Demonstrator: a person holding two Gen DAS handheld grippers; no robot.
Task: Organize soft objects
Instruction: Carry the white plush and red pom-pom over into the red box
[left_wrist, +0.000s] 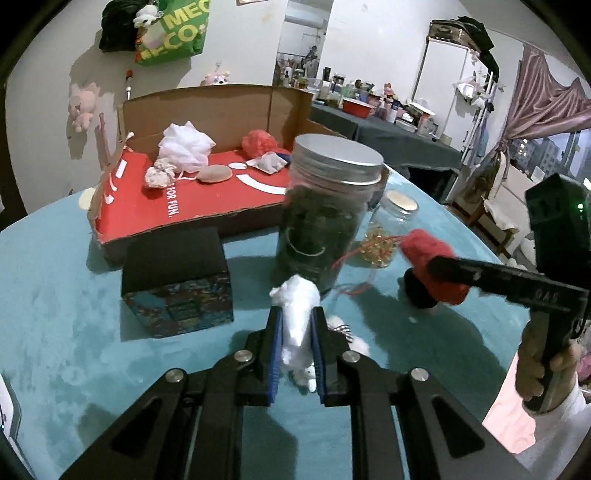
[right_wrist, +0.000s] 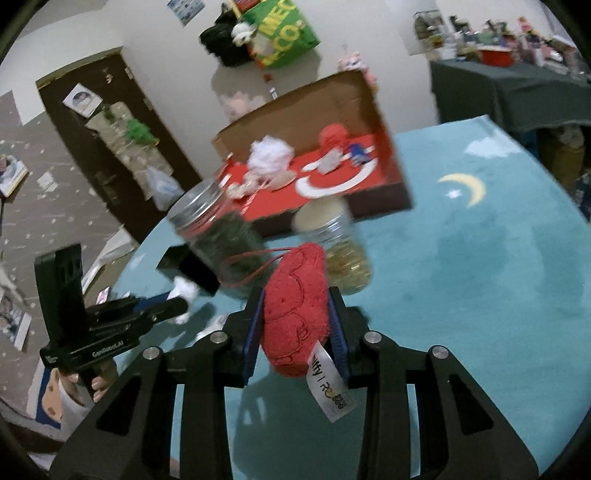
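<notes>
My left gripper (left_wrist: 297, 325) is shut on a white soft toy (left_wrist: 297, 317) and holds it above the teal table (left_wrist: 74, 314). My right gripper (right_wrist: 297, 328) is shut on a red plush pouch (right_wrist: 295, 302) with a white tag and a red cord; it also shows in the left wrist view (left_wrist: 432, 266) at the right. The open cardboard box (left_wrist: 199, 206) with a red floor stands behind, holding a white mesh puff (left_wrist: 186, 146), a red puff (left_wrist: 258, 142) and other small soft items.
A tall jar of dark leaves (left_wrist: 325, 206) with a metal lid stands just ahead of the left gripper. A smaller jar of golden beads (left_wrist: 388, 232) stands beside it. A dark cube box (left_wrist: 177, 277) sits left of the jars. A cluttered side table (left_wrist: 388, 136) stands behind.
</notes>
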